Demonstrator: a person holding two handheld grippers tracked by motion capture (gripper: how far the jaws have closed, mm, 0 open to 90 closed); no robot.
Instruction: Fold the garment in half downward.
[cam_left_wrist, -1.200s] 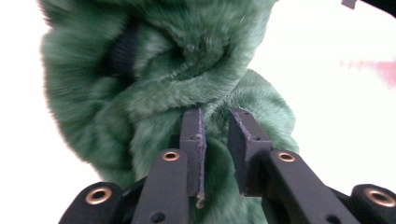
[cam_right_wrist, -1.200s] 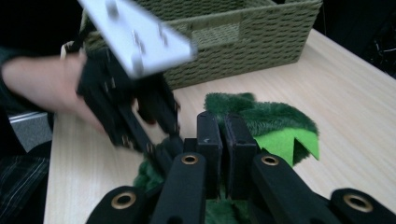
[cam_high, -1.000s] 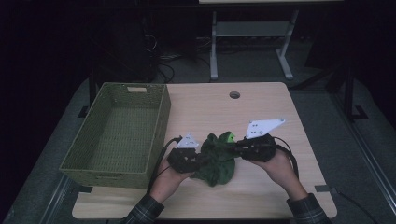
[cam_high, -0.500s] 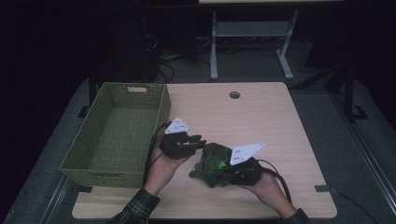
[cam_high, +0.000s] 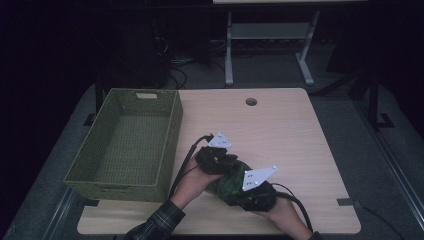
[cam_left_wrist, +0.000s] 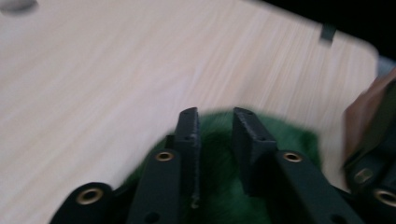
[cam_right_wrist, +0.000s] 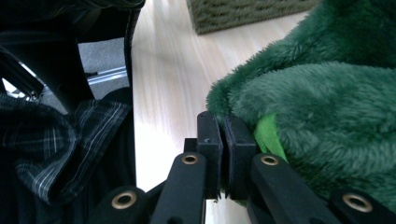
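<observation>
Low in the centre of the high view, both forearms rise from the bottom edge and meet over a dark green plush toy (cam_high: 231, 181) lying on the wooden table (cam_high: 300, 135). The left gripper (cam_left_wrist: 215, 133), angled toward the lower right, has just been closing, its jaws slightly parted over the fur. The right gripper (cam_right_wrist: 223, 140) is clenched on the plush's edge. A green wicker basket (cam_high: 170, 140) sits at left.

One wooden table (cam_high: 280, 125) carries one green woven basket (cam_high: 125, 145) and one dark green plush cloth (cam_high: 227, 180). Two hands work at it, one left hand (cam_high: 192, 182) and one right hand (cam_high: 280, 215), each holding one of two black grippers, a left gripper (cam_high: 225, 162) and a right gripper (cam_high: 240, 192), each topped by one grey three-cornered plate. One round hole (cam_high: 251, 101) pierces the tabletop, and one plaid sleeve (cam_high: 155, 225) enters at the near edge.
</observation>
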